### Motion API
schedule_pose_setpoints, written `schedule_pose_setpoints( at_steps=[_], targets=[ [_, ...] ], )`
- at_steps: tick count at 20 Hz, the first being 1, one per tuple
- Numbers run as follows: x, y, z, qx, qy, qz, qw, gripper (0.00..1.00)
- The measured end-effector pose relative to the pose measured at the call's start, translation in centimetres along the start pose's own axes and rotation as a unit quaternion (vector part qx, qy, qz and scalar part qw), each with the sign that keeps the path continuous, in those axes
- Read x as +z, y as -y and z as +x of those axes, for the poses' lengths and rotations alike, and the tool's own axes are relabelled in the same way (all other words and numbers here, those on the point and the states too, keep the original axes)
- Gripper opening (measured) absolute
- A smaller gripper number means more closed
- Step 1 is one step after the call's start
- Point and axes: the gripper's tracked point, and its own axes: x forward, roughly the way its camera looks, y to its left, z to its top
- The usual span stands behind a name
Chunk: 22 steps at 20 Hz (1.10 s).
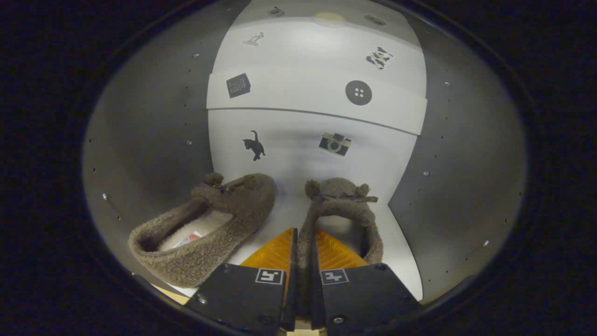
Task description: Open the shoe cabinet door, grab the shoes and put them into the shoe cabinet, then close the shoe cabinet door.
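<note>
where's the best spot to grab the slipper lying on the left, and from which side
Take the left slipper by the fuzzy side wall beside its opening, coming from the heel end nearest the tongs. Its opening faces up and toward them, so one finger can slip inside. The tongs are currently shut on the right slipper's side wall.

White cabinet shelf (280,219) carries two brown fuzzy slippers. Left slipper (205,228) lies angled on shelf, toe toward back panel, opening facing fingers, pale lining visible inside. Right slipper (343,210) sits beside it, apart, toe toward back; its near wall pinched between both fingers of gripper (303,261), so sole possibly lifted slightly off shelf, hard to tell. Dark side walls flank shelf.
</note>
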Motion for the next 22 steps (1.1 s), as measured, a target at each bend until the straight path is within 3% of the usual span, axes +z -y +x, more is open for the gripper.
schedule_pose_setpoints(
  at_steps=[4,10,17,22],
  targets=[
    [0.9,0.2,-1.1,0.004,0.032,0.028,0.999,0.23],
    [1.8,0.3,-4.9,-0.007,0.056,0.010,0.998,0.81],
    [3.1,0.1,-13.8,0.006,0.104,0.013,0.994,0.82],
    [3.3,-0.7,-22.6,0.021,0.143,0.014,0.989,1.00]
  ],
)
